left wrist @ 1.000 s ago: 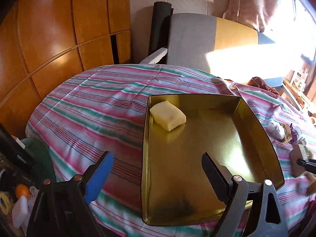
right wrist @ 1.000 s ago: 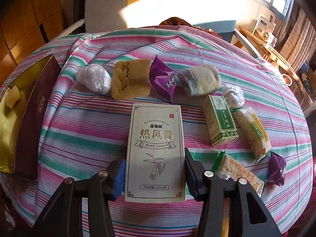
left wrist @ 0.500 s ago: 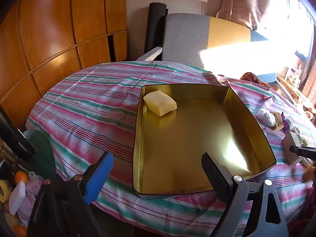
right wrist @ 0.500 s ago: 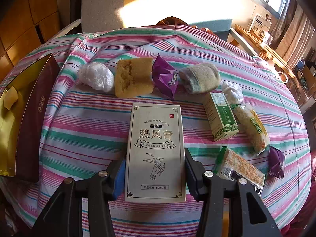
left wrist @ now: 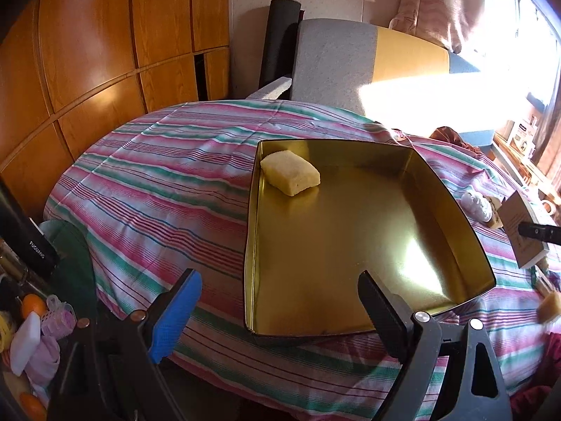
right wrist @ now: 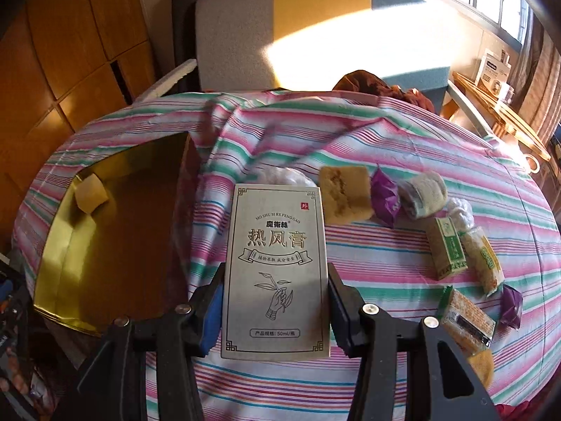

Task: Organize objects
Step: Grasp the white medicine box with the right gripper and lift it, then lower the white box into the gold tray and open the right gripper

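Note:
My right gripper (right wrist: 275, 307) is shut on a tall grey carton (right wrist: 277, 263) printed with Chinese characters, held up off the striped tablecloth (right wrist: 385, 270). In the left wrist view the same carton (left wrist: 522, 231) shows at the far right edge. A gold tin tray (left wrist: 350, 245) lies on the cloth with a pale yellow sponge (left wrist: 290, 172) in its far left corner; the right wrist view shows this tray (right wrist: 105, 238) left of the carton. My left gripper (left wrist: 280, 301) stands open and empty near the tray's front left corner.
Right of the carton lie a tan sponge (right wrist: 345, 193), a purple packet (right wrist: 384, 198), a rolled grey cloth (right wrist: 422, 193), a green box (right wrist: 447, 247) and several snack packets (right wrist: 484, 259). A grey and yellow sofa (left wrist: 368, 59) stands behind the table. Clutter (left wrist: 31, 322) sits low left.
My right gripper has risen with the carton and swung left toward the tray. The left gripper has drawn back slightly, so the tray sits farther from it.

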### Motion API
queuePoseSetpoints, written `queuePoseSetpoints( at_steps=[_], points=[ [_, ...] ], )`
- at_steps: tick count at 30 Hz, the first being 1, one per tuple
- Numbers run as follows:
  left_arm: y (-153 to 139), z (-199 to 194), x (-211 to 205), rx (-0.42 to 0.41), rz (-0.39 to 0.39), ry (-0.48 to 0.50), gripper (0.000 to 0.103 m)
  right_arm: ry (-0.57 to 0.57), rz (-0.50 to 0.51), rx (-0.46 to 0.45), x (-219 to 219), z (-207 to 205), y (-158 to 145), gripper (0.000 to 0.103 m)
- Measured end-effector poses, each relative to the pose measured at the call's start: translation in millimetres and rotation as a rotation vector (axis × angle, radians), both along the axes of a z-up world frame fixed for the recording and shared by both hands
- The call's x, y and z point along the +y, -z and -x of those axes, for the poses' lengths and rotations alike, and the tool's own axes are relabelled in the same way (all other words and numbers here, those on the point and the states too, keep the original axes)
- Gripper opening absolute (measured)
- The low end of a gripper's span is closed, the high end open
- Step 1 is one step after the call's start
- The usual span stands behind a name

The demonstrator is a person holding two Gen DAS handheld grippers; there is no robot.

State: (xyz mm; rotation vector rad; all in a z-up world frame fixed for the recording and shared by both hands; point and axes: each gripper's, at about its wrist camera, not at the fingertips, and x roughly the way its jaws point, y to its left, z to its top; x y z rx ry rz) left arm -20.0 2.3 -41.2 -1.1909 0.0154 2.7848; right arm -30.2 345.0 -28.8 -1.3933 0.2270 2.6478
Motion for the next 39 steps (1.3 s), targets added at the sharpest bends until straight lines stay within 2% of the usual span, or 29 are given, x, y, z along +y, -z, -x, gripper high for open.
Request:
queuePoseSetpoints(
  at_steps=[5, 10, 12, 18, 19, 21, 23, 24, 25, 29, 34, 39],
  points=[
    [-4.2, -1.1, -16.2, 0.017, -0.026, -0.035, 0.091, -0.184, 0.064, 0.018, -81.3, 31.3, -19.1, 0.051],
    [-3.1, -0.5, -43.3, 0.019, -0.038, -0.097, 0.091, -0.325, 0.116, -0.079, -162.7, 71.2, 5.2, 0.051],
    [-0.6, -0.5, -55.5, 0.013, -0.045, -0.126, 0.091, -0.34, 0.108, -0.119, -188.0, 87.7, 20.4, 0.051],
    [9.6, 1.6, -85.1, -0.013, -0.069, -0.191, 0.091, -0.299, 0.166, -0.249, -231.0, 133.9, 65.0, 0.051],
    [11.3, 2.0, -87.8, -0.017, -0.069, -0.196, 0.091, -0.28, 0.186, -0.252, -233.5, 140.7, 69.0, 0.052],
    [13.8, 3.2, -92.4, -0.027, -0.071, -0.205, 0.091, -0.25, 0.292, -0.243, -233.8, 151.6, 72.9, 0.053],
    [16.0, 3.6, -96.3, -0.031, -0.078, -0.211, 0.091, -0.24, 0.391, -0.252, -231.8, 156.9, 74.9, 0.063],
    [17.1, 4.2, -97.5, -0.034, -0.08, -0.213, 0.091, -0.245, 0.404, -0.248, -231.1, 156.3, 73.3, 0.068],
    [17.9, 5.2, -98.3, -0.035, -0.082, -0.215, 0.091, -0.258, 0.407, -0.235, -230.2, 153.8, 70.3, 0.069],
    [15.8, 5.9, -95.5, -0.025, -0.086, -0.21, 0.091, -0.272, 0.382, -0.184, -217.0, 131.9, 55.6, 0.069],
    [8.4, 2.9, -82.5, -0.007, -0.071, -0.176, 0.091, -0.289, 0.261, -0.118, -199.1, 90.1, 38.3, 0.069],
    [-0.4, -2.3, -65.4, 0.014, -0.048, -0.133, 0.091, -0.263, 0.196, -0.042, -162.7, 49.3, 20.2, 0.069]
  ],
)
